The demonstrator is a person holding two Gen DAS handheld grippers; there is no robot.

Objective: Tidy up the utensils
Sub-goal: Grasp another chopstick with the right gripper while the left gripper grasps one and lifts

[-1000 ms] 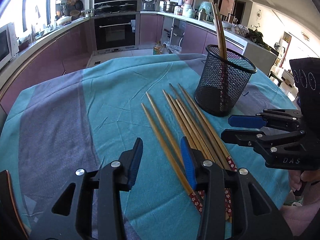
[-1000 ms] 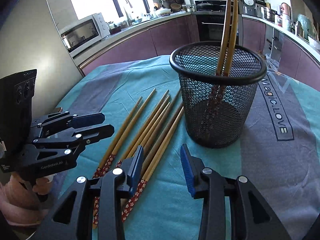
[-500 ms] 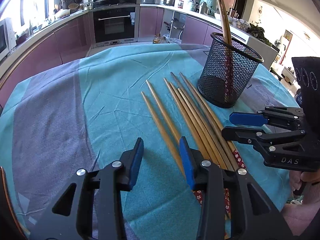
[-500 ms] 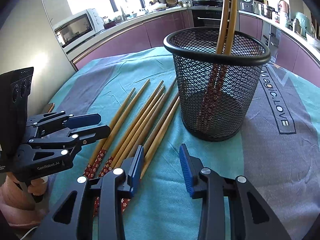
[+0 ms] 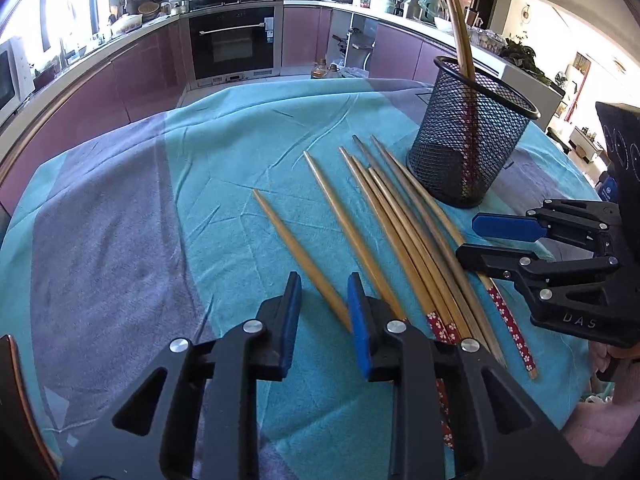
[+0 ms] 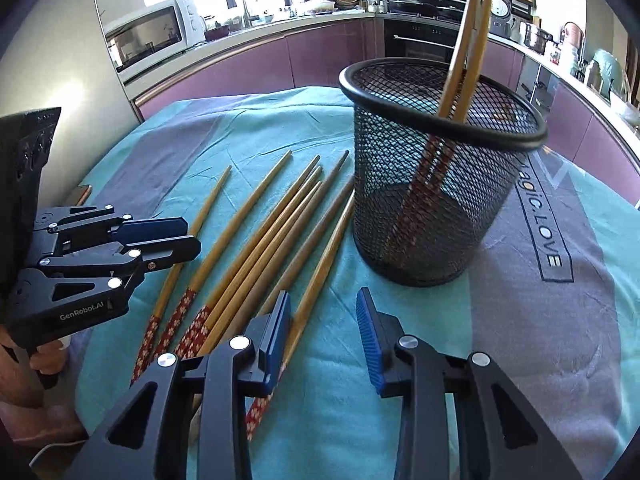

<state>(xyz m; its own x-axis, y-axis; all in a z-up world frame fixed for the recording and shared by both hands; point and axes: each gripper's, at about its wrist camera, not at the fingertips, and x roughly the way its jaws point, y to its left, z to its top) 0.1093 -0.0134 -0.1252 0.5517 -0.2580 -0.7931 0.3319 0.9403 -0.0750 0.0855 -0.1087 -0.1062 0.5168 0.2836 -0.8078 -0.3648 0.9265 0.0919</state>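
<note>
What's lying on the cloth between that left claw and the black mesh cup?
In the left wrist view, loose chopsticks lie fanned on the teal tablecloth between the open left claw and the mesh cup; nothing else.

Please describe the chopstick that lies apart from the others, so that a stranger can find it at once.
Start at the black mesh holder on the teal cloth; a row of loose chopsticks lies beside it. The one meant is farthest from the holder, alone, its thick end between the open fingers of the left gripper.

A microwave and oven line the purple cabinets.
</note>
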